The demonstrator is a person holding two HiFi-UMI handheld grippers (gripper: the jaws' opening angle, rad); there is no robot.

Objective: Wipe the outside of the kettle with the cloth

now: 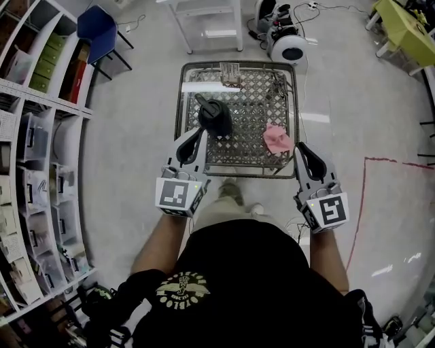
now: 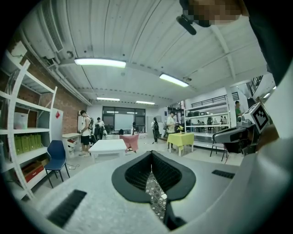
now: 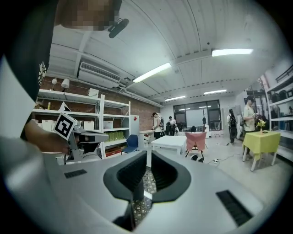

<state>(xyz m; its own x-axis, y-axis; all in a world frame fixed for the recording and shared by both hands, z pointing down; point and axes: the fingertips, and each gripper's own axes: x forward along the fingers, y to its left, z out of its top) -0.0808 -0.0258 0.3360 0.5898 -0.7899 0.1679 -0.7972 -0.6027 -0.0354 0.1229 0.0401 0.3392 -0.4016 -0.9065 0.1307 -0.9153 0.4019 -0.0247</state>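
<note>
In the head view a black kettle stands upright on the left half of a small lattice-top table. A crumpled pink cloth lies at the table's near right edge. My left gripper hovers at the near left edge, just short of the kettle, its jaws shut and empty. My right gripper is beside the near right corner, close to the cloth but apart from it, also shut on nothing. Between the shut jaws of the left gripper and of the right gripper, their own views show only a sliver of lattice.
Curved white shelves with boxes run along the left. Beyond the table stand a blue chair, a white table and a round white machine. A yellow-green table is at the far right. Red tape marks the floor.
</note>
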